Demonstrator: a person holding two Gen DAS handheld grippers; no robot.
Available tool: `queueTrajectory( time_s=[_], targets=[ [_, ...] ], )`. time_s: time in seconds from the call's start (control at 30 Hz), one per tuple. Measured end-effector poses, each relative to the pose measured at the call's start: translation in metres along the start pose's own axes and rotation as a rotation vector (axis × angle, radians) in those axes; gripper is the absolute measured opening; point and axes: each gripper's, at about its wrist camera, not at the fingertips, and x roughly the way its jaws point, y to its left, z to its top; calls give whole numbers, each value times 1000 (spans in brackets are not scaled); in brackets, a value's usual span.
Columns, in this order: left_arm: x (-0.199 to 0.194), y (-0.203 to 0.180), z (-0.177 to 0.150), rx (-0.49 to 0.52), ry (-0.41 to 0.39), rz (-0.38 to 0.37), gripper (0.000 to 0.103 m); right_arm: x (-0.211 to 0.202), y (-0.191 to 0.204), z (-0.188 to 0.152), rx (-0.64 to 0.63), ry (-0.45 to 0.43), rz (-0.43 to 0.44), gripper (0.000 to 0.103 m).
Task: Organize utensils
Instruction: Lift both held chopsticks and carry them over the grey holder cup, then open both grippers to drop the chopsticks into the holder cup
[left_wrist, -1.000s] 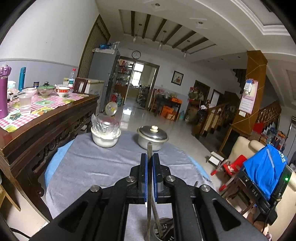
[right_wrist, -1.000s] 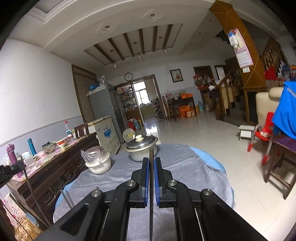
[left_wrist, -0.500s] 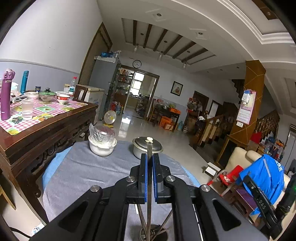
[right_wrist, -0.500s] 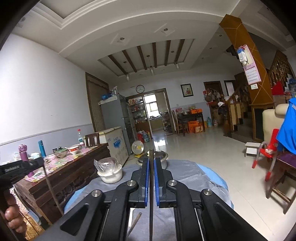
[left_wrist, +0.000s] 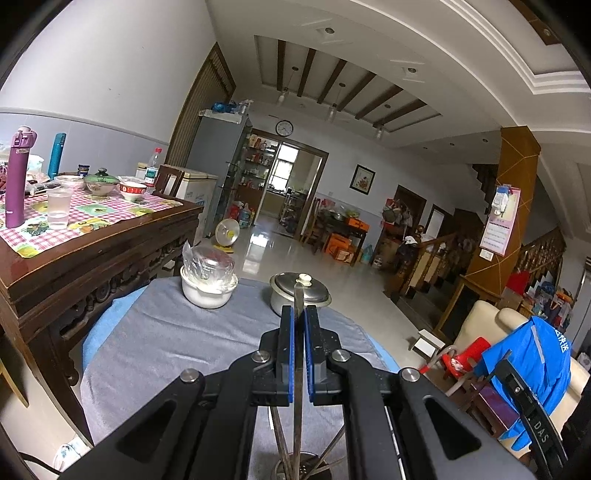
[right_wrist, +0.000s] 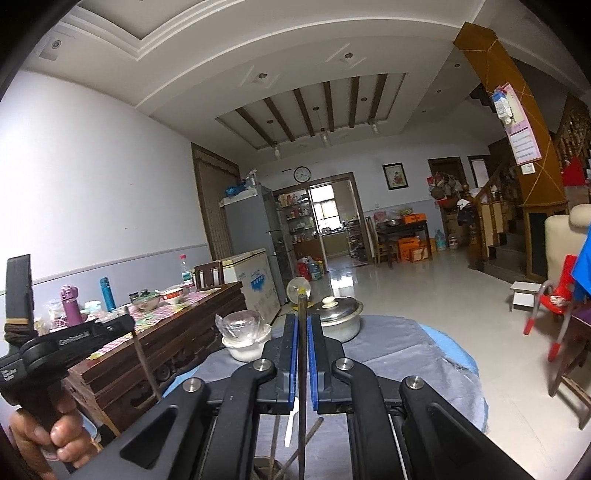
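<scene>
Left gripper (left_wrist: 298, 325): fingers clamped on chopstick (left_wrist: 297, 369), long axis upright, holder (left_wrist: 295, 469) directly beneath. Right gripper (right_wrist: 303, 332): clamped on rod (right_wrist: 302, 369), likewise upright above holder.

Round table (left_wrist: 110, 332) under grey cloth (left_wrist: 177, 347); white bowl (left_wrist: 207, 291), lidded pot (left_wrist: 299, 295).

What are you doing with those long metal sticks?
A person is sorting utensils with a gripper in each hand. The left gripper pinches one thin metal stick and the right gripper pinches another stick. Both sticks point down toward a metal holder that already has more sticks in it, on the grey cloth.
</scene>
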Motion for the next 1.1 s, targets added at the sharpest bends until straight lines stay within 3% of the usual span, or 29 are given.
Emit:
queueTrajectory(
  time_s=[0.53, 1.1],
  targets=[
    [10, -12, -7, 38, -4, 12, 5, 16, 21, -11, 2, 39, 83, 6],
    [23, -4, -11, 36, 27, 24, 5, 30, 38, -23, -40, 98, 100, 6]
  ],
)
